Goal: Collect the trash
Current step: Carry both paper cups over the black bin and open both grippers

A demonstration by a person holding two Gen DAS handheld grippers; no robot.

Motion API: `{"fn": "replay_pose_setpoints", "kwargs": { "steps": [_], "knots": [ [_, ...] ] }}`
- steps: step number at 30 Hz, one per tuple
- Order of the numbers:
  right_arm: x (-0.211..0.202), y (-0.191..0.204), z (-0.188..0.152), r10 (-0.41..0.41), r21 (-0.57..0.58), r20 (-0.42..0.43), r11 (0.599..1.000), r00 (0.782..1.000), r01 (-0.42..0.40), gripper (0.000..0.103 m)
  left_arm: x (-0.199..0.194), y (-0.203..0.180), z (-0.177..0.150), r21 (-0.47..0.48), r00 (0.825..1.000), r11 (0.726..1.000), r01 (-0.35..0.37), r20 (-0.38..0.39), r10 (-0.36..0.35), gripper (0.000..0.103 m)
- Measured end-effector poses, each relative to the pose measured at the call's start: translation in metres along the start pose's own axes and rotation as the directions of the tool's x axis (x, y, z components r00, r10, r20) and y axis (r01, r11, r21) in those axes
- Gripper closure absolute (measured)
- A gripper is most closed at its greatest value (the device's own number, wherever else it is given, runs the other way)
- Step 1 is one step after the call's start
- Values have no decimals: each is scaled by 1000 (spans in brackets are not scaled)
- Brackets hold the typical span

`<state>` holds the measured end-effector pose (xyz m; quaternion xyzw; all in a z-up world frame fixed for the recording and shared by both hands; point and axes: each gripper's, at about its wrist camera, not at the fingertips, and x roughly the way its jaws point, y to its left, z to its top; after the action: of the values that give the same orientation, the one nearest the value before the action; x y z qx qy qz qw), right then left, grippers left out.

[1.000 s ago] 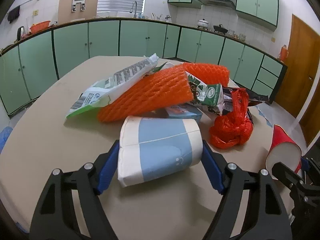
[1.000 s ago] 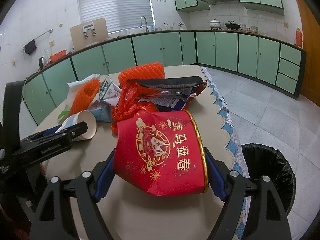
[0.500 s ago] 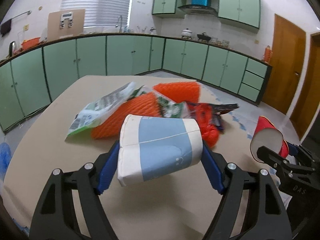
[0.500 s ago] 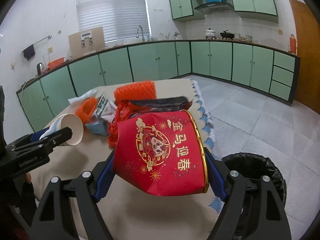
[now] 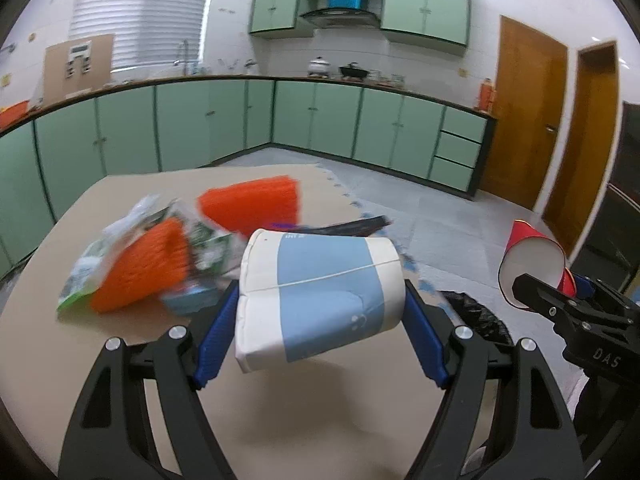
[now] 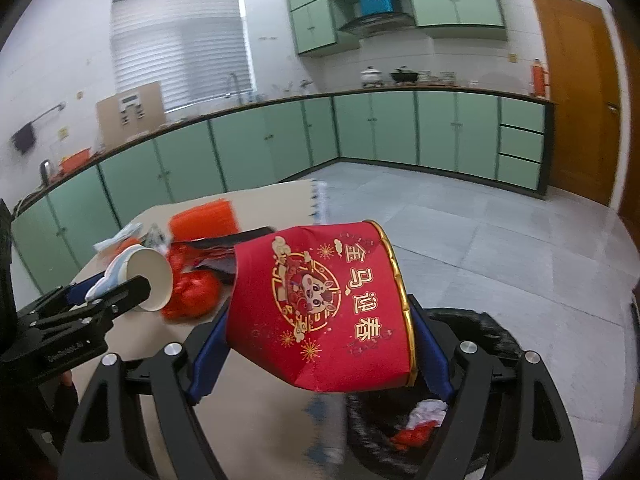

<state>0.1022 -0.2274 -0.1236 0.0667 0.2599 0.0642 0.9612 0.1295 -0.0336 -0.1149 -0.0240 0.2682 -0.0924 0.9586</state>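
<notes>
The left gripper (image 5: 320, 320) has its fingers (image 5: 214, 340) clenched on a blue cup (image 5: 316, 300), lying sideways above the surface (image 5: 280, 420), mouth toward the right. The right gripper (image 6: 320, 336) pinches a red cup (image 6: 324, 308), also crosswise, gold rim rightward, over the bin (image 6: 472, 328).

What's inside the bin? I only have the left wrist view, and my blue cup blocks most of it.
Observer: The bin has a black liner, with white and red scraps at the bottom.
Operator: Is the red cup near it?
Observer: Yes. The red cup, squeezed between the right fingers, overlaps the bin's near rim in the right wrist view.
Operator: Is it crushed?
Observer: Its printed side is creased and dented.
</notes>
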Motion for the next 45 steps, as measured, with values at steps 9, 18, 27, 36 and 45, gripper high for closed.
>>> {"fn": "replay_pose_setpoints", "kwargs": {
  "steps": [9, 18, 27, 36, 45],
  "knots": [
    [-9, -58, 3, -119, 62, 16, 991, 993, 118, 24, 31, -59, 10, 74, 992, 989, 124, -9, -124, 29],
    [-6, -105, -7, -202, 113, -14, 973, 979, 202, 24, 74, -115, 11, 123, 979, 972, 200, -55, -195, 28],
    [9, -143, -13, -232, 150, -51, 960, 971, 237, 24, 110, -153, 13, 139, 971, 962, 233, -85, -223, 28],
    [21, -176, -22, -268, 184, -110, 941, 957, 284, 17, 133, -170, 14, 134, 950, 945, 297, -138, -279, 26],
    [17, -180, -24, -277, 227, -114, 928, 954, 296, 11, 123, -152, 20, 88, 950, 949, 303, -112, -293, 23]
  ]
}}
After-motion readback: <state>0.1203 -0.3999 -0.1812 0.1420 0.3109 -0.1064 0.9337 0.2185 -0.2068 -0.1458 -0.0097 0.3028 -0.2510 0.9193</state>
